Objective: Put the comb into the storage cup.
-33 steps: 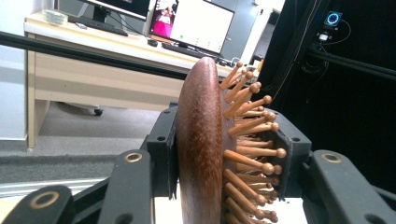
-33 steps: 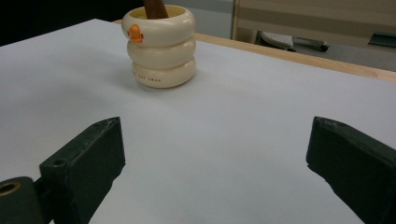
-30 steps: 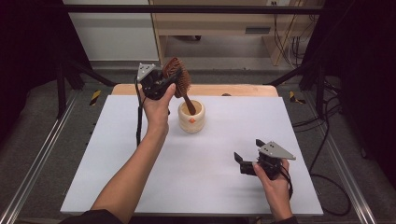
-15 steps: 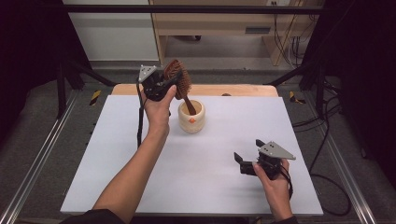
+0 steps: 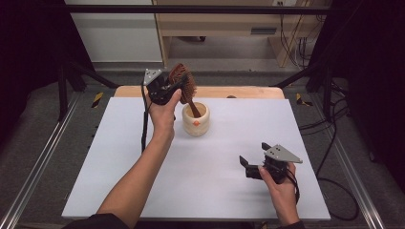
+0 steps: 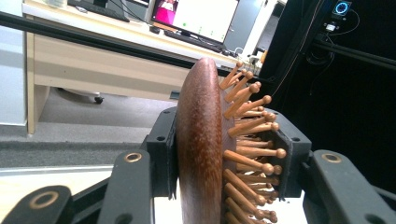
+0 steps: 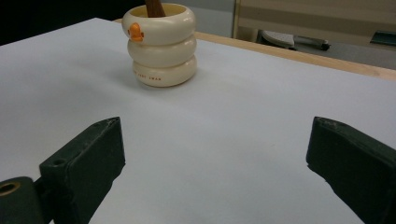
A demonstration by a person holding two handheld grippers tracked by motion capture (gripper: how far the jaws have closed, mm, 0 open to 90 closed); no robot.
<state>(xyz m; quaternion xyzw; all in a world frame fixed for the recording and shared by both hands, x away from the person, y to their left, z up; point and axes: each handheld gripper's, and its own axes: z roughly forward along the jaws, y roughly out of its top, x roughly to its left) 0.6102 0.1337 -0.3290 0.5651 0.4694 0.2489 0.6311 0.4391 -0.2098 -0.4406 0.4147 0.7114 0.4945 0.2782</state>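
Cup [image 7: 161, 44] lettering — too small to read.

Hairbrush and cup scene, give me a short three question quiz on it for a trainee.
1. True or false: the left gripper is shut on the head of the hairbrush.
2. Where does the brush's handle end? A) flat on the table B) inside the cream cup C) in the right gripper
3. Fill in: the right gripper's jaws stand ____, holding nothing, low over the white table.

Key: 1 true, one jaw on the smooth back and one on the bristle side; 2 B; 3 open.
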